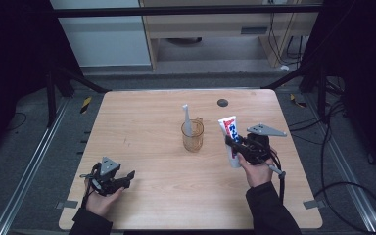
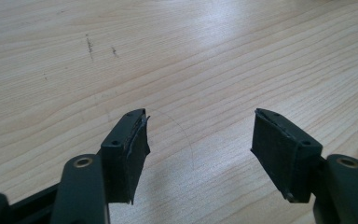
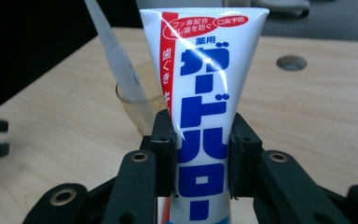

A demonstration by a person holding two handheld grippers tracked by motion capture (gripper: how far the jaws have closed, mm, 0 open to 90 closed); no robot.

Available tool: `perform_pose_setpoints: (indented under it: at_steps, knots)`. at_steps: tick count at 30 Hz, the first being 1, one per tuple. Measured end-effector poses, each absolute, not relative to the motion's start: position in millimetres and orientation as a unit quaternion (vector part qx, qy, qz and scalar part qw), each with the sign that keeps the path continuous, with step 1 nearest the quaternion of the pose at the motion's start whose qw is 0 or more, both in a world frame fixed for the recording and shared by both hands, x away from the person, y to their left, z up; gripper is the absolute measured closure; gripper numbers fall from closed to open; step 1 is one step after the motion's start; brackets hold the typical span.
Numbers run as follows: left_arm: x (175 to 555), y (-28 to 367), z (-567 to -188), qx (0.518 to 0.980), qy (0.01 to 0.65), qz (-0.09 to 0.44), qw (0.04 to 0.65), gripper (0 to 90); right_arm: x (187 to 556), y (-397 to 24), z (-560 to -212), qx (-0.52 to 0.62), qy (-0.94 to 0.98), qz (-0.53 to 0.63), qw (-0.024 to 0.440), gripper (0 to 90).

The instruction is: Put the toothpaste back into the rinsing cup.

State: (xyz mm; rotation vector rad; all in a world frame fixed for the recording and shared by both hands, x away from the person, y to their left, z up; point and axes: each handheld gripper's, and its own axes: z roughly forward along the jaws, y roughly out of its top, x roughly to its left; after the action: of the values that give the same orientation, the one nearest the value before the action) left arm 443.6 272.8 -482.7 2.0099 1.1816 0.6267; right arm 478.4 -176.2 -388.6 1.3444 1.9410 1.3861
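A white toothpaste tube [image 1: 231, 139] with blue and red lettering stands upright, crimped end up, in my right gripper [image 1: 235, 147], right of the cup. In the right gripper view the jaws press on both sides of the toothpaste tube [image 3: 205, 102], and my right gripper [image 3: 201, 161] is shut on it. A clear amber cup [image 1: 192, 135] near the table's middle holds a white toothbrush [image 1: 187, 119], which leans up out of it. My left gripper [image 1: 127, 177] rests low at the front left, open, with nothing between its pads [image 2: 130, 149].
The light wooden table [image 1: 142, 122] has a round dark cable hole [image 1: 222, 103] at its far edge. Behind the tube in the right gripper view stand the cup [image 3: 137, 105] and the toothbrush [image 3: 114, 56]. Black frame bars and cables lie around the table on the floor.
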Motion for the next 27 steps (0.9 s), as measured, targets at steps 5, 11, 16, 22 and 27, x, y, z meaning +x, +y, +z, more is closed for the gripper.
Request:
perform_pose_setpoints:
  at_steps: [5, 11, 16, 22, 27]
  knots:
    - [444, 273, -483, 0.778, 0.458, 0.242, 0.356, 35.1, 485, -172, -380, 0.482, 0.665, 0.524, 0.225, 68.6]
    - [444, 273, -482, 0.778, 0.457, 0.243, 0.356, 35.1, 497, -163, -377, 0.479, 0.646, 0.544, 0.238, 68.5]
    - [444, 273, -482, 0.777, 0.458, 0.243, 0.358, 35.1, 509, -156, -375, 0.481, 0.632, 0.553, 0.252, 68.6]
    - [444, 273, -482, 0.776, 0.458, 0.243, 0.358, 35.1, 523, -148, -373, 0.482, 0.613, 0.567, 0.265, 68.6]
    - [445, 274, -483, 0.777, 0.459, 0.242, 0.357, 35.1, 533, -143, -373, 0.484, 0.600, 0.578, 0.268, 68.7]
